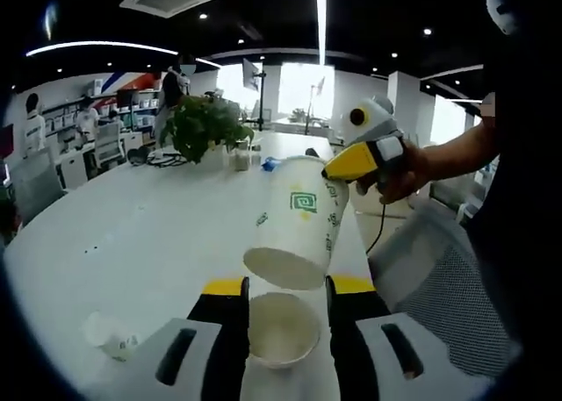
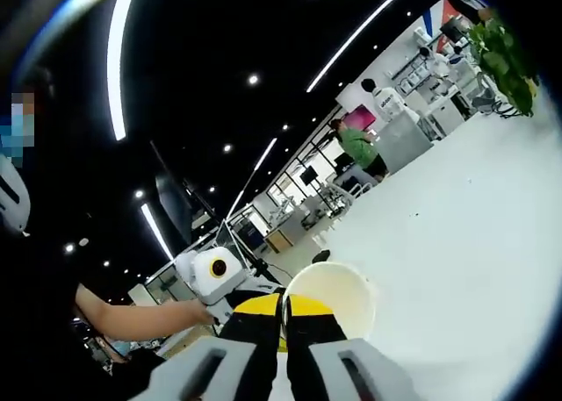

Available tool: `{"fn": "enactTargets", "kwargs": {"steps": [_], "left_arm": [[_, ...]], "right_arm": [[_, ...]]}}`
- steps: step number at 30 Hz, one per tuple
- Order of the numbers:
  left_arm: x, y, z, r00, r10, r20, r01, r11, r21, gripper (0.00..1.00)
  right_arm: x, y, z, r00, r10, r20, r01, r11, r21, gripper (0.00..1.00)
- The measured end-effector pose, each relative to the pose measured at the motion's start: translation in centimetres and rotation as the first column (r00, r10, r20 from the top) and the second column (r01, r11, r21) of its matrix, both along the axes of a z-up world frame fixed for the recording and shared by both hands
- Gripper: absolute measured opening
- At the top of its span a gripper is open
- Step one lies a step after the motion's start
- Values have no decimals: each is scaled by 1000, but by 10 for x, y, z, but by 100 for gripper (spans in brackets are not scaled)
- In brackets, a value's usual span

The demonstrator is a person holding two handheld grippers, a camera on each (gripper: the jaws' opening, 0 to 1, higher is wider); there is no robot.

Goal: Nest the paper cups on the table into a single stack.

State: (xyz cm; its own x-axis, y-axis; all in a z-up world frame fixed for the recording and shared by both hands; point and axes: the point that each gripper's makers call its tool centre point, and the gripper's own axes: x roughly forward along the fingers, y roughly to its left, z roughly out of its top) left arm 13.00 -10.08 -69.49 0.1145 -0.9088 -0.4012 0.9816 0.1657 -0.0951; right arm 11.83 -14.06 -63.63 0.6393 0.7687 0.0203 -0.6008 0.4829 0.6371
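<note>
Together we look first through the left gripper view. Our left tool rises from the bottom edge, its two yellow-tipped jaws closed on a white paper cup that stands upright between them, mouth open toward us. Just above it, a second paper cup with a green square logo hangs tilted in the air, its base pointing down at the held cup's mouth but apart from it. Our right tool comes in from the right, gripping that second cup at its rim; a person's hand holds the tool. Both cups sit over a broad white worktop. A crumpled bit of white paper lies on the worktop to the lower left. Farther back a leafy green plant stands on the worktop. A mesh office chair stands at the right.

Next, the right gripper view. Our right tool rises from the bottom with its jaws pinched tight together on the rim of the logo cup, whose white round opening faces us. To the left we see the left tool's pale body held by a bare forearm. The white worktop spreads across the right side. A person in a green top stands in the distance.
</note>
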Motion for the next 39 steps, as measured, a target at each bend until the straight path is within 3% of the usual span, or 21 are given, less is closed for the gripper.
{"fn": "enactTargets", "kwargs": {"steps": [9, 14, 18, 21, 25, 31, 39], "left_arm": [[8, 12, 2, 996, 82, 41, -82, 997, -1, 56], [14, 21, 4, 992, 112, 51, -112, 994, 1, 60], [14, 25, 5, 989, 135, 53, -136, 991, 3, 63], [13, 28, 4, 988, 144, 48, -144, 990, 4, 64], [8, 32, 2, 988, 147, 51, -148, 989, 11, 66], [8, 39, 1, 984, 171, 57, -172, 985, 10, 69], [7, 48, -2, 979, 192, 73, -194, 981, 17, 71]], "right_arm": [[-1, 1, -1, 1000, 8, 11, -7, 999, -47, 0], [0, 7, -3, 999, 32, 27, -29, 995, -95, 0], [1, 11, -11, 998, 57, 31, -51, 983, -177, 0], [-1, 16, -17, 995, 88, 36, -76, 962, -262, 0], [-2, 25, -16, 992, 119, 45, -100, 949, -299, 0], [-3, 36, -24, 978, 195, 68, -147, 891, -430, 0], [-2, 44, -34, 966, 248, 66, -182, 843, -505, 0]]}}
